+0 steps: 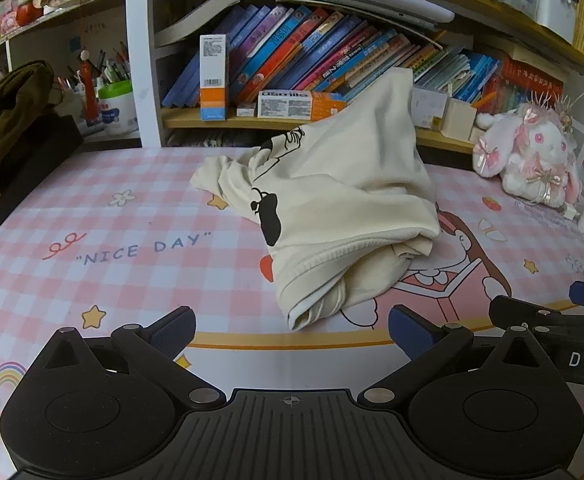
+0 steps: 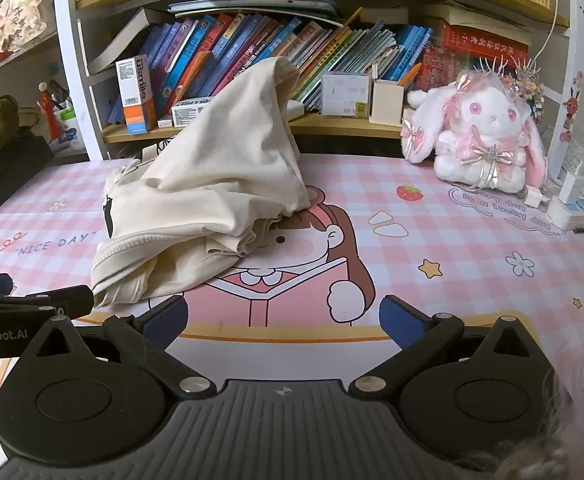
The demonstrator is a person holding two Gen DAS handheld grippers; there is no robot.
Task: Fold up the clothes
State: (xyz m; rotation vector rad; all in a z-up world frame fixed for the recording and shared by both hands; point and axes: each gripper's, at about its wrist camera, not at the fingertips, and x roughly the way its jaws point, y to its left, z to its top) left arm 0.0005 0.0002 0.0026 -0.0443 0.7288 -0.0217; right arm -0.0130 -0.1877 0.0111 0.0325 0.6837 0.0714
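Both tongs stand spread as wide as they go and hold nothing. The left tongs (image 1: 292, 330) and the right tongs (image 2: 284, 320) hover side by side over the near edge of the pink checked worktop (image 1: 92, 216), touching no cloth. The cream T-shirt (image 1: 331, 200) with a black print lies crumpled in a heap just beyond them, its far end propped against the bookshelf (image 1: 252, 122).

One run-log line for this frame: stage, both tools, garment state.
stage: pre-grasp | left tool: open, empty | right tool: open, empty | cream cotton shirt: crumpled heap, unfolded, on pink checked mat
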